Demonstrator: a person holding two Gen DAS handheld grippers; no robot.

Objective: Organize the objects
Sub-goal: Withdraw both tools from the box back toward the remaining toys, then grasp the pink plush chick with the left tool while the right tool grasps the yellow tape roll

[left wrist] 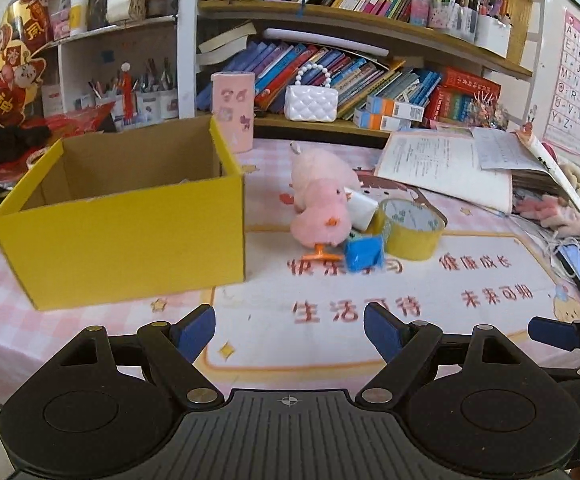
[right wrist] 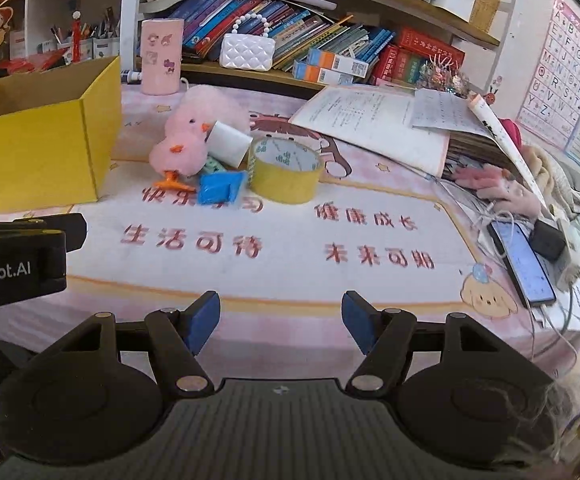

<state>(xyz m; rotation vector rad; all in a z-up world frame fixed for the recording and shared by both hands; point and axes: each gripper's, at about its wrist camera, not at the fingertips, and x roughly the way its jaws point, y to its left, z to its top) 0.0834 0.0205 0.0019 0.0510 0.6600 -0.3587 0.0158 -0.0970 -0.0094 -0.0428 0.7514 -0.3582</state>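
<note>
An open yellow cardboard box (left wrist: 130, 240) (right wrist: 38, 148) stands on the left of the pink table mat. Right of it lies a small heap: a pink plush chick (left wrist: 321, 212) (right wrist: 186, 144), a white roll (left wrist: 359, 208) (right wrist: 230, 144), a blue packet (left wrist: 363, 254) (right wrist: 222, 188) and a yellow tape roll (left wrist: 409, 228) (right wrist: 286, 172). My left gripper (left wrist: 290, 332) hovers open over the mat's near part, with nothing between its fingers. My right gripper (right wrist: 281, 322) is open and empty too, near the table's front edge, to the right of the left one.
Open books and papers (left wrist: 449, 164) (right wrist: 369, 120) pile up at the right. A phone (right wrist: 525, 264) with cables lies by the right edge. A pink cylinder (left wrist: 234, 110) and a white purse (left wrist: 309, 102) stand at the back under crowded bookshelves.
</note>
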